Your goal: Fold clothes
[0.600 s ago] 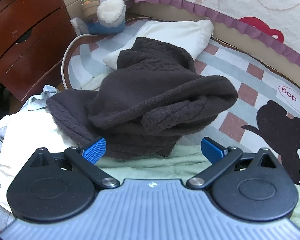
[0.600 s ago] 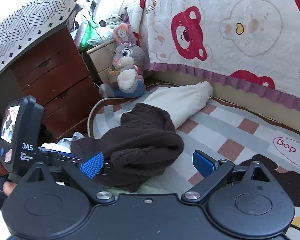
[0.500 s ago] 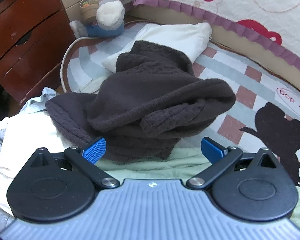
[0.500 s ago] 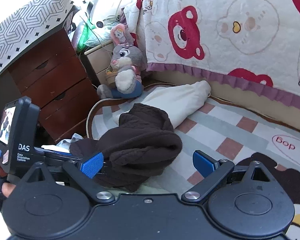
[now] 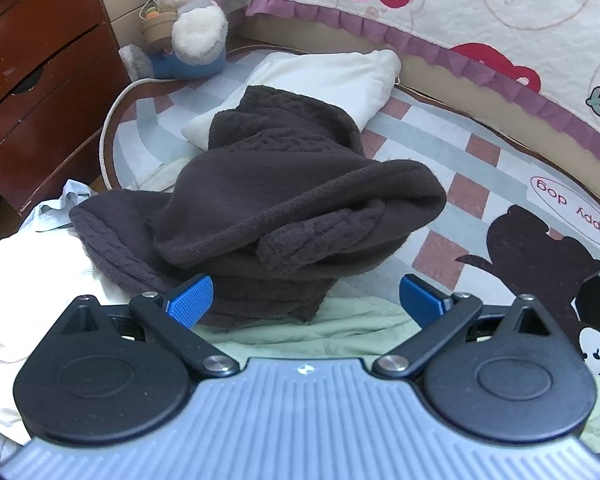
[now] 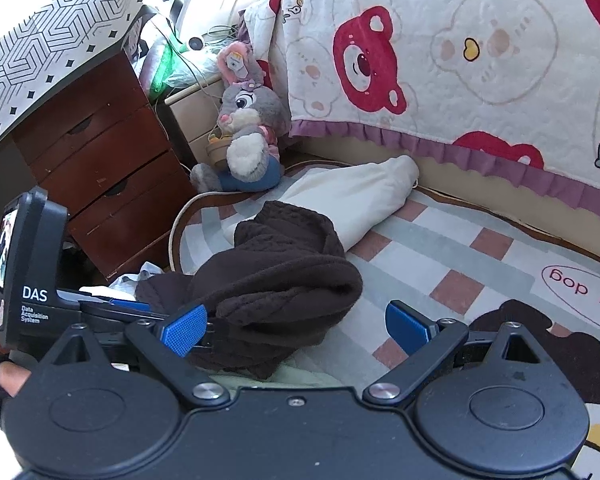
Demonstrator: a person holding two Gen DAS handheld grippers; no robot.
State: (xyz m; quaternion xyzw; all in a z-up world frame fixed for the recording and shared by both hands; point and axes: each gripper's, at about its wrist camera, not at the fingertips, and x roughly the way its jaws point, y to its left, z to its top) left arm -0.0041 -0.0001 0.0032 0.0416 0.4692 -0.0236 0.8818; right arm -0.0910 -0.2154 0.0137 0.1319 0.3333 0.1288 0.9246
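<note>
A dark brown knitted sweater lies crumpled in a heap on the checked play mat, on top of a pale green garment and next to a white one. My left gripper is open and empty just in front of the heap. My right gripper is open and empty, above the heap's right side. The left gripper's body shows at the left of the right wrist view.
A cream pillow-like bundle lies behind the sweater. A plush rabbit sits in the far corner beside a wooden drawer chest. A bear-print quilt hangs over the bed edge at the back.
Both grippers have drawn back and up a little from the sweater heap. The clothes have not moved and both jaws stay open.
</note>
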